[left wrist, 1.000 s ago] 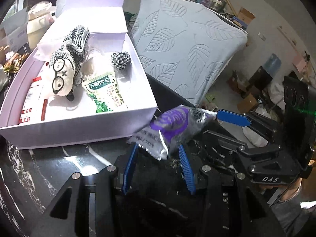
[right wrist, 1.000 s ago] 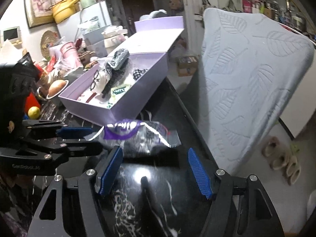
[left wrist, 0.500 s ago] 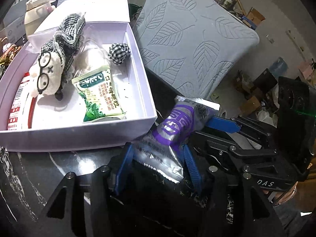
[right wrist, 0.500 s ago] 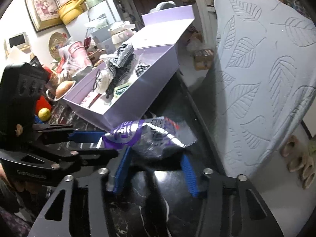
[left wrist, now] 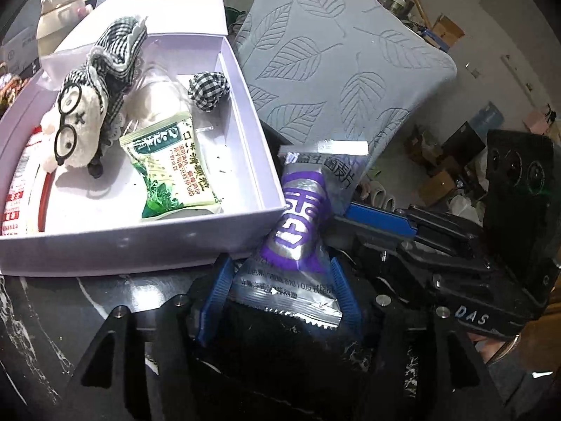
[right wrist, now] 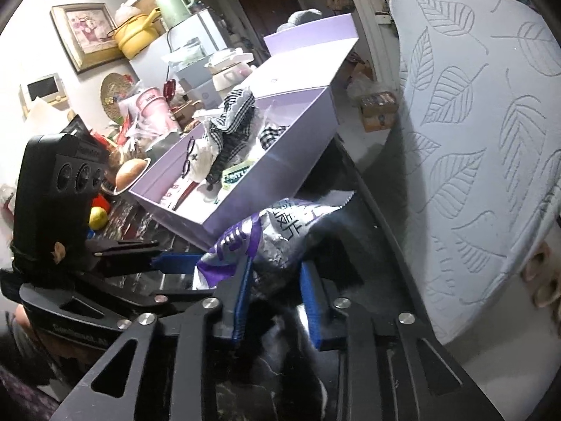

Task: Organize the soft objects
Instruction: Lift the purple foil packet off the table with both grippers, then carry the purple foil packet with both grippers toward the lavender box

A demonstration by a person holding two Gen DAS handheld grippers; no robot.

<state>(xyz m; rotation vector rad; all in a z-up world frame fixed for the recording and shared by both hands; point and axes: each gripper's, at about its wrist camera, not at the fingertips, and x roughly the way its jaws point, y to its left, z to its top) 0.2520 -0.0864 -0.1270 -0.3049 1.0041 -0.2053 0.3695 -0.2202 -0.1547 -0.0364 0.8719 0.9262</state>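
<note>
Left wrist view: left gripper [left wrist: 280,291] and right gripper [right wrist: 277,280] both pinch the purple snack packet [left wrist: 301,231], raised tilted above the dark table [left wrist: 52,315], beside the lavender box [left wrist: 140,245] corner.

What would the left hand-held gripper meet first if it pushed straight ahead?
The left hand-held gripper, closed on the purple snack packet, points at the lavender box's near right corner; that corner probably comes first, though depth is unclear.

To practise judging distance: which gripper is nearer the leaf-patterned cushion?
Right. The right gripper grips the purple packet on the cushion side; the left gripper is farther, beside the lavender box.
</note>
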